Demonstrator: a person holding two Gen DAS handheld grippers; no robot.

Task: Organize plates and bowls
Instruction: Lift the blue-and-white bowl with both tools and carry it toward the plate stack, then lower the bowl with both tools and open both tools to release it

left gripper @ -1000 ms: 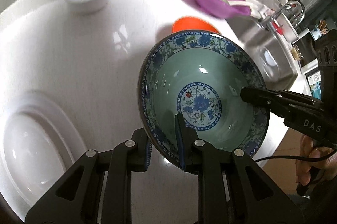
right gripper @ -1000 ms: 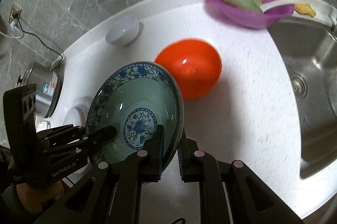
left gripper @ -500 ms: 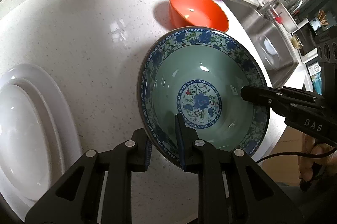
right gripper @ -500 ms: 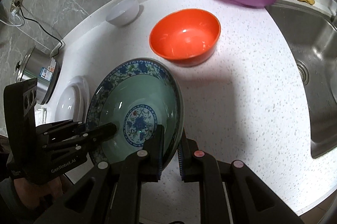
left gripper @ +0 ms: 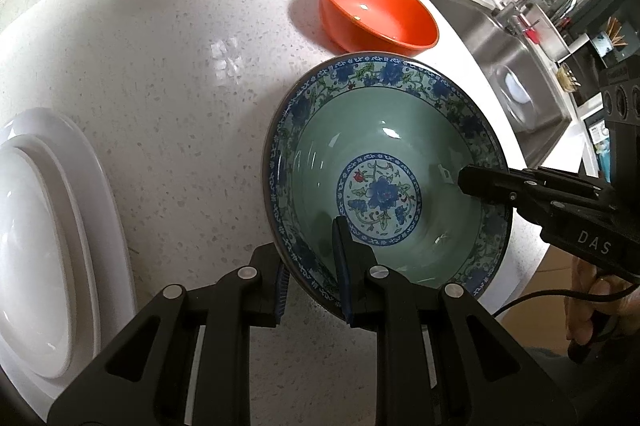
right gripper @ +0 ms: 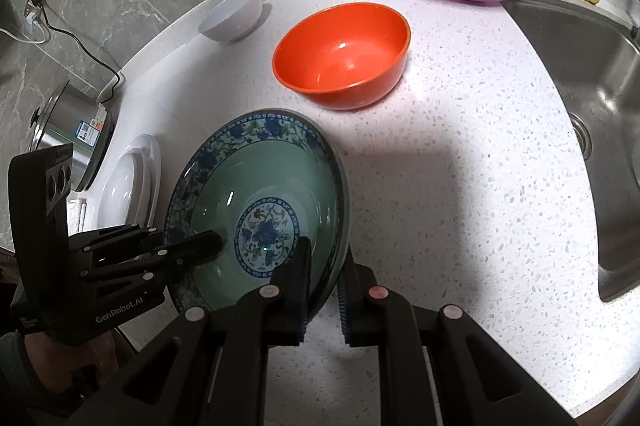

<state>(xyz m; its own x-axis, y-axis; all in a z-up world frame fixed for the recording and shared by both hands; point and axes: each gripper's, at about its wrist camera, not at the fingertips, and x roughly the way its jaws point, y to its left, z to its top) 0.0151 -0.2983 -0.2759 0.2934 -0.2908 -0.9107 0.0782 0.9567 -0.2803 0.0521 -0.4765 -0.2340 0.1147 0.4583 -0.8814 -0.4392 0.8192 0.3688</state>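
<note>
Both tools are clamped on the same patterned bowl [left gripper: 384, 162]: the left gripper [left gripper: 310, 272] pinches its near rim, one finger inside and one outside, and the right gripper [right gripper: 323, 290] bites the opposite rim the same way. The bowl hangs tilted above the front edge of the white worktop [left gripper: 168, 74], just in front of the orange bowl [right gripper: 342, 54], with the stacked white plates [left gripper: 36, 218] toward the left edge. I'd judge the carry is heading for a set-down or a nest. To do it well, keep both hands level with each other so the rim isn't twisted, settle the foot flat, and only then let go.
</note>
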